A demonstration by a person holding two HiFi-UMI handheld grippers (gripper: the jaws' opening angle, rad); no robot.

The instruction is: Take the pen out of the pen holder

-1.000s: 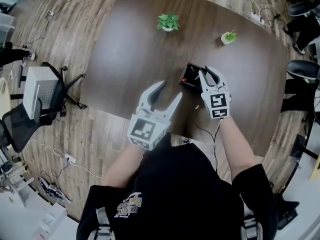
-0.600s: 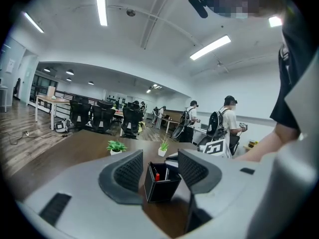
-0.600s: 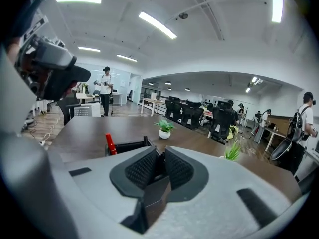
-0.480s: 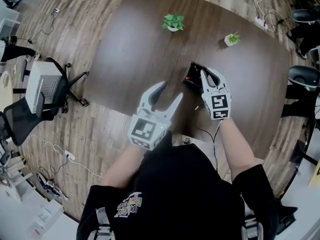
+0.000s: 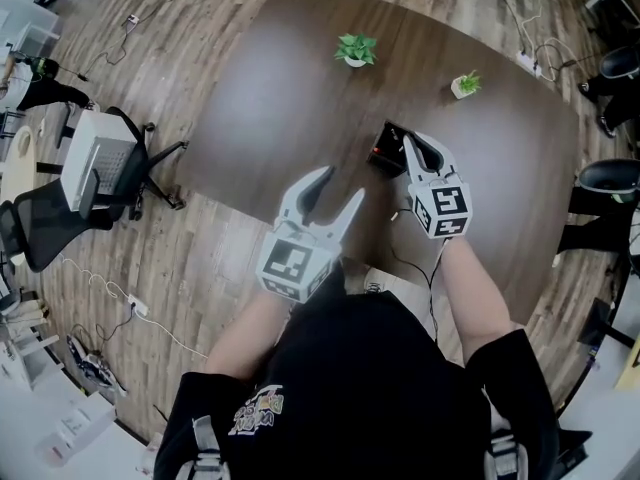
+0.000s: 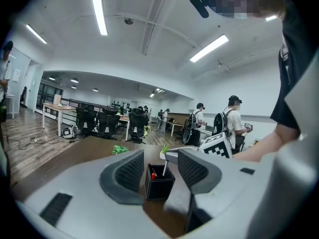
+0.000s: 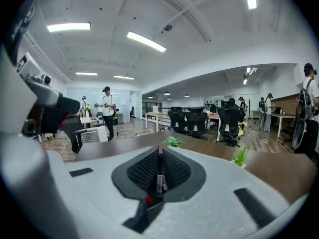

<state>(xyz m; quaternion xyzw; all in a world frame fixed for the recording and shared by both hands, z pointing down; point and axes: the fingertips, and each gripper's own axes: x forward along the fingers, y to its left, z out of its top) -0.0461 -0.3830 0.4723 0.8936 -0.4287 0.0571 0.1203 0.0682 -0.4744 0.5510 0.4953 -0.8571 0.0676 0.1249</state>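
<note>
Pen (image 7: 159, 176), upright at frame centre: pinched by closing right tongs (image 5: 417, 154), lower end apparently not yet clear of holder (image 5: 386, 148); left tongs (image 5: 328, 190) wide, empty; lift-out remains.

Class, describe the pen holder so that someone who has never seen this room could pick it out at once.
On the big dark table, look at the tips of the right gripper, whose jaws are closing on a pen. The pen holder stands there: a black square box, open-topped, unlike the two green potted plants farther back.
</note>
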